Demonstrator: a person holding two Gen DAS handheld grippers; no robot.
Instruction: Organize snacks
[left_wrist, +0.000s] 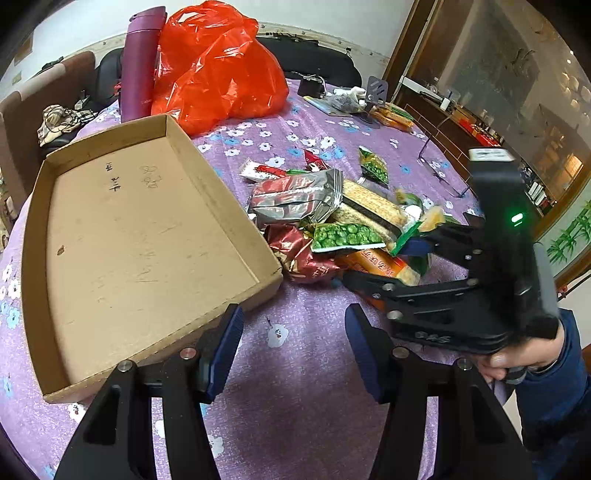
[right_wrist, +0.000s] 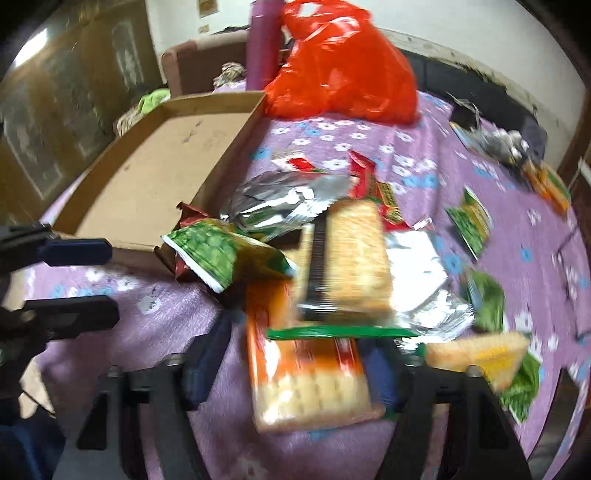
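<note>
the worktop (left_wrist: 303, 369) wears a purple flowered cloth. a shallow cardboard tray (left_wrist: 147, 236) lies on its left part, with a red plastic bag (left_wrist: 218, 70) behind it. just right of the tray sits the snack pile (left_wrist: 332, 225). the right gripper (right_wrist: 295, 365) has its jaws apart around an orange cracker pack (right_wrist: 306, 384). the left gripper (left_wrist: 295, 350) hovers with jaws apart, holding nothing, beside the tray's near corner.

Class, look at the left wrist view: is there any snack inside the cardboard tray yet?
No: the cardboard tray shows only its bare, pen-marked floor, while the snack pile lies on the purple tablecloth beside it.
</note>
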